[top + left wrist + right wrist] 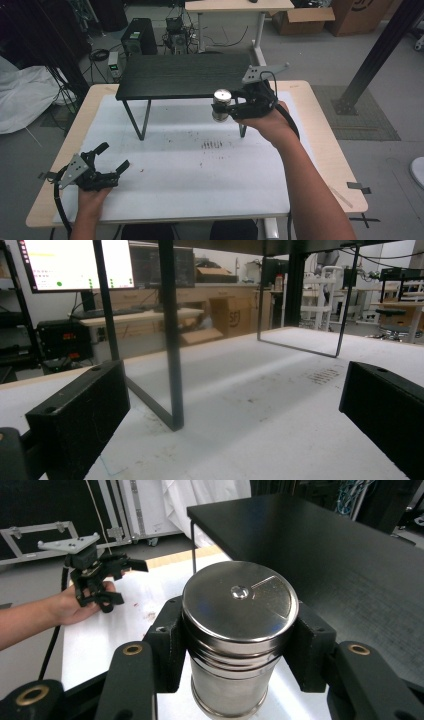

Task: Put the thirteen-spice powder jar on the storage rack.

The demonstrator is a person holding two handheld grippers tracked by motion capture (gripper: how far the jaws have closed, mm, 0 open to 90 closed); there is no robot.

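Right gripper (240, 645) clamped the upright steel shaker (239, 630) between its fingers, black shelf (320, 550) just beyond; left gripper (107, 160) gaped empty.

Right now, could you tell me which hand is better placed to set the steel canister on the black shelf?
The right. The right gripper is shut on the steel canister and holds it up beside the black shelf. The left gripper rests open at the near left of the table, holding nothing.

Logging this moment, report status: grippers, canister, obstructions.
Right gripper shut on steel canister, held upright beside black shelf. Left gripper open, empty, low over white mat. Nothing between canister and shelf top.
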